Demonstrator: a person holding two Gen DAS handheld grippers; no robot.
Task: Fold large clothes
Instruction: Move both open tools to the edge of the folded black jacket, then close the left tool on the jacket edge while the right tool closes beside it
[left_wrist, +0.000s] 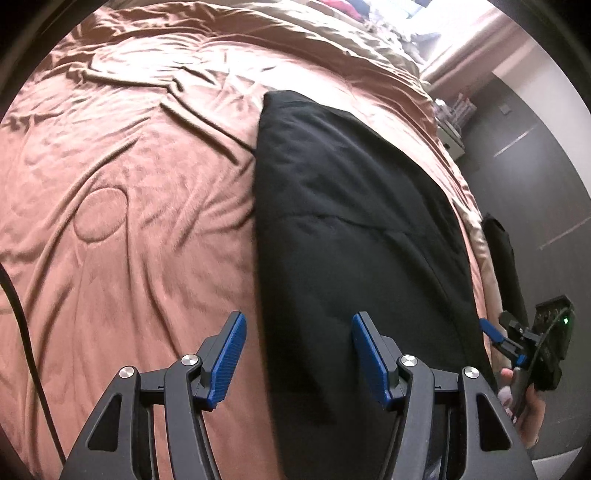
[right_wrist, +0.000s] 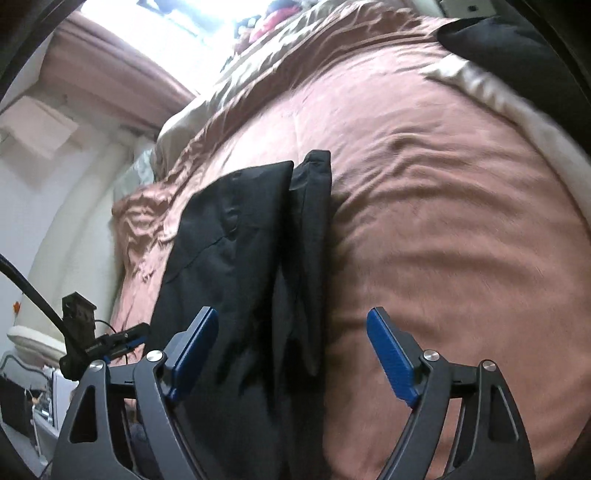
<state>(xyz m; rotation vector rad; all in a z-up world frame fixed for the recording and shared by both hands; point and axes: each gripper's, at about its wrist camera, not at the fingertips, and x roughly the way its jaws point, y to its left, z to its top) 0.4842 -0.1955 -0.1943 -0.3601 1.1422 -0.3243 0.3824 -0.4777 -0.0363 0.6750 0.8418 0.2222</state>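
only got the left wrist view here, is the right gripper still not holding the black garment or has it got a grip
observer: No grip. The right gripper has its fingers apart, pads clear of the black folded garment lying on the pinkish-brown bedspread.
operator: how does the garment's side nearest that gripper look
observer: A narrow black folded strip runs along that edge, lying beside the wider main panel.

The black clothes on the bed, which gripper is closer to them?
Left, by a little. The left gripper hangs right over the black clothes; the right gripper straddles their edge.
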